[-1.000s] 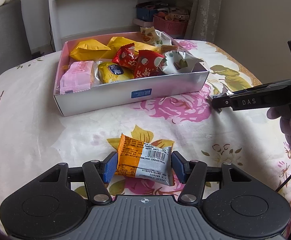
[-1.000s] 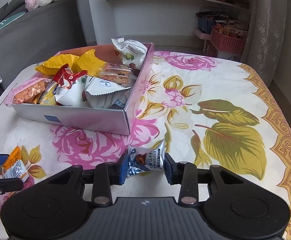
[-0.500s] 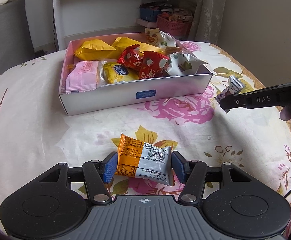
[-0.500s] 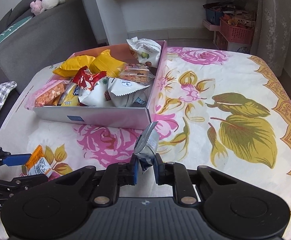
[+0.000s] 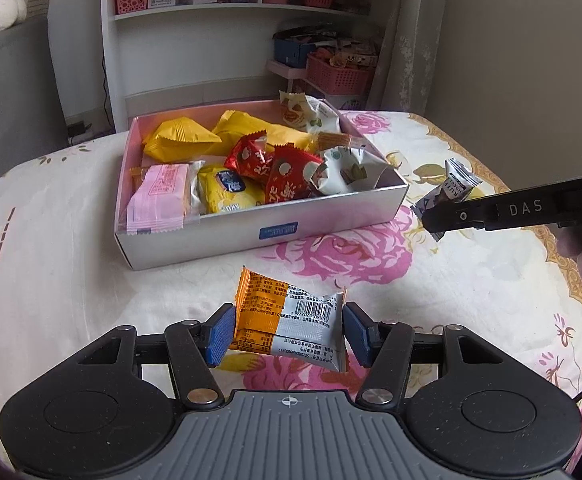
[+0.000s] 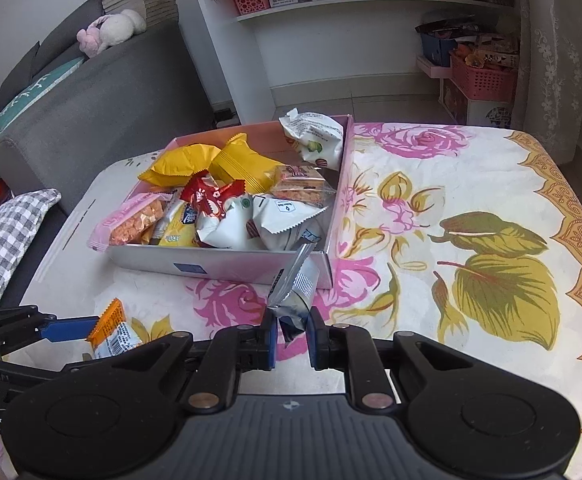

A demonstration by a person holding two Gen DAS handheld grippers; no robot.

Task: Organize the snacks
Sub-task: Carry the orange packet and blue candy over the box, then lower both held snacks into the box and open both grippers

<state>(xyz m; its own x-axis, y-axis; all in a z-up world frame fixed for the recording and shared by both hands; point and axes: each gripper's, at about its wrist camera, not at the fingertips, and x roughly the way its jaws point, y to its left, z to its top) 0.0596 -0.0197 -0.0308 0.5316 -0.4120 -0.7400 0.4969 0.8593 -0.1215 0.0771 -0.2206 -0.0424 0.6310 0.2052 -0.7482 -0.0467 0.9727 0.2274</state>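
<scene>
Left gripper [image 5: 289,330] sat low over the floral tablecloth [image 5: 471,280], its blue pads [image 5: 220,334] pinching an orange-and-white foil snack packet [image 5: 291,324] with a barcode, held clear of the cloth just in front of the shallow pink-and-white cardboard box [image 5: 259,236] that was full of yellow, red, pink and white wrapped snacks. Right gripper [image 6: 291,338], off the box's right corner, had fingers pressed close on a small silver-and-dark chocolate wrapper [image 6: 295,296], standing upright and raised above the cloth.
</scene>
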